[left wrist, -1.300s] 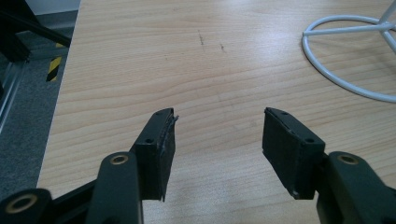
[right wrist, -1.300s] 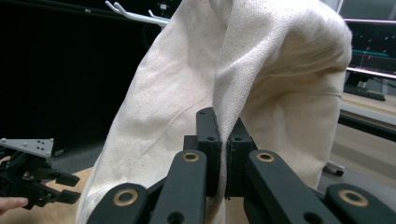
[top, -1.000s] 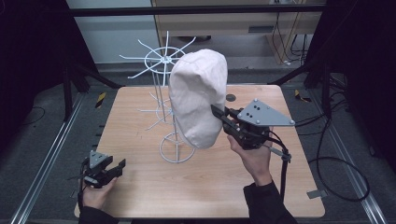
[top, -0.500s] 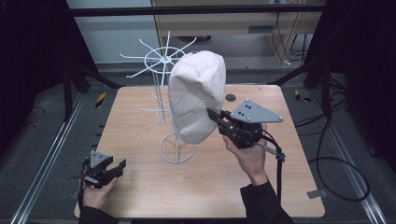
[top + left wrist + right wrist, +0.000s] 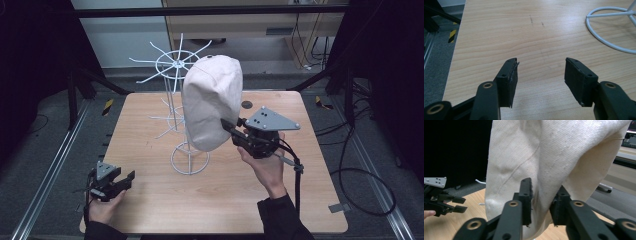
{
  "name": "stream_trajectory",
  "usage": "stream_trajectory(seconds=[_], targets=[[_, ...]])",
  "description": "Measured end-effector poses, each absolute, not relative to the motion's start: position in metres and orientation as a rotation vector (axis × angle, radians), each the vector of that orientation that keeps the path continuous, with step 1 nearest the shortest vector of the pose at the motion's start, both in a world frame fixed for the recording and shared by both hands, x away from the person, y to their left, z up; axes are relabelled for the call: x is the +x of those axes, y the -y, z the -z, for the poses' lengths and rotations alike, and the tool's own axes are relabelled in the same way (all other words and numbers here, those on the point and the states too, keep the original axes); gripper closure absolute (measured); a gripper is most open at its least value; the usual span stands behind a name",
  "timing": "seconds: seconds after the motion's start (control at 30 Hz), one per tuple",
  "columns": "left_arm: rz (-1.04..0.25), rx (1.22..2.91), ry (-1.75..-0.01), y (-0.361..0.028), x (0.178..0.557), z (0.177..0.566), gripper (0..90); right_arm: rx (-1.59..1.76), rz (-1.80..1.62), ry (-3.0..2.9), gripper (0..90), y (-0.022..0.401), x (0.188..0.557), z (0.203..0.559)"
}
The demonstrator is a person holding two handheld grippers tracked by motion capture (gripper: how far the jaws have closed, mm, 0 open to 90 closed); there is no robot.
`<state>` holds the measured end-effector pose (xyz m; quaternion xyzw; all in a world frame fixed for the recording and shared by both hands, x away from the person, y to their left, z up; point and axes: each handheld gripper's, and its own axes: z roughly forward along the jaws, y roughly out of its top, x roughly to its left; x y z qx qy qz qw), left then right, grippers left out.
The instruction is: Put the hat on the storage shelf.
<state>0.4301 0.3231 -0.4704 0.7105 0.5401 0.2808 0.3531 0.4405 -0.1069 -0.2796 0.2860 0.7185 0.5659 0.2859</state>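
Light wooden counter (image 5: pixel 150 210): unchanged vs 1 s ago. White wire rack w/ ring base (image 5: pixel 189 159) stands mid-counter, same spot. Cream canvas bag (image 5: pixel 212 102) hangs on the rack, sits a bit more upright than before. Right claw (image 5: pixel 541 203) at bag's lower edge; jaws just been opening, fabric fold between them, grip loosened. Left claw (image 5: pixel 540 75) open, empty, low over counter's near-left corner, hasn't moved.

Black fingers (image 5: pixel 525 200), grey screwed plates, black cables, dark sleeves (image 5: pixel 282 220).
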Motion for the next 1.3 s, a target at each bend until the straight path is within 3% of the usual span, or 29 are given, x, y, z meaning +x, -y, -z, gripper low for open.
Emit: stream_trajectory(seconds=[0.2,0.73,1.3], targets=[[-0.726,1.837,-1.398,-0.323,0.43,0.47,43.9,0.776,-1.515,-1.895,58.7,0.108,0.441,0.282],[-0.726,1.833,-1.402,-0.324,0.43,0.47,43.9,0.869,-1.524,-1.809,36.0,0.132,0.44,0.294],[-0.717,1.832,-1.399,-0.323,0.43,0.471,43.9,1.112,-1.451,-1.845,15.0,0.196,0.44,0.362]])
